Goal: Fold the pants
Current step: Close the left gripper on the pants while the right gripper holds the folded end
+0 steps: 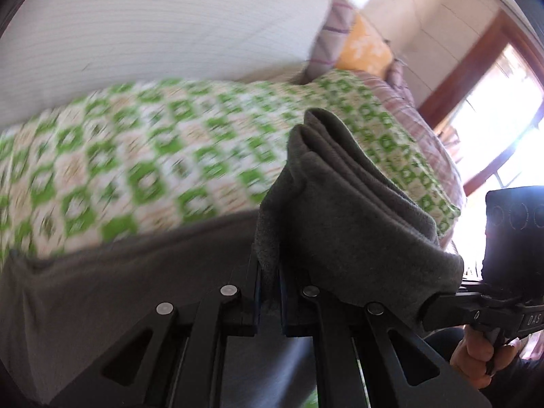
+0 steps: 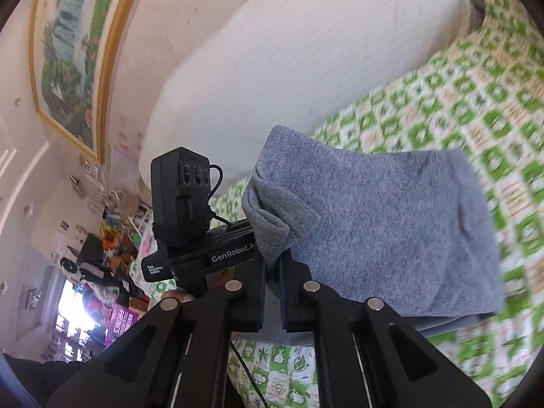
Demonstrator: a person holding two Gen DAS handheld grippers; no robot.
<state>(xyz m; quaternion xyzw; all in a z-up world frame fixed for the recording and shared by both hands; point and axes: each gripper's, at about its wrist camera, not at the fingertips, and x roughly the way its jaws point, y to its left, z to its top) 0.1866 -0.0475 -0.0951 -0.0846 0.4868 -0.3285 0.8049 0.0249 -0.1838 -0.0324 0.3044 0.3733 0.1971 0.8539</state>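
The grey pants [image 1: 340, 210] are folded into a thick bundle of several layers, lifted above the green patterned bedspread [image 1: 119, 166]. My left gripper [image 1: 269, 272] is shut on one end of the bundle, and grey cloth spills over its right finger. In the right wrist view the pants [image 2: 391, 231] hang to the right as a flat folded panel, with my right gripper [image 2: 272, 272] shut on their near corner. The other gripper [image 2: 190, 224] shows just left of the cloth, and a hand [image 1: 476, 350] holds the right gripper's handle. More grey cloth [image 1: 102, 278] lies low at the left.
A large white pillow [image 2: 289, 68] lies along the far side of the bed. Striped pink bedding [image 1: 404, 102] and an orange cushion [image 1: 367, 51] sit at the head end. A framed picture [image 2: 71, 54] hangs on the wall, above a cluttered corner [image 2: 112, 265] beside a bright window.
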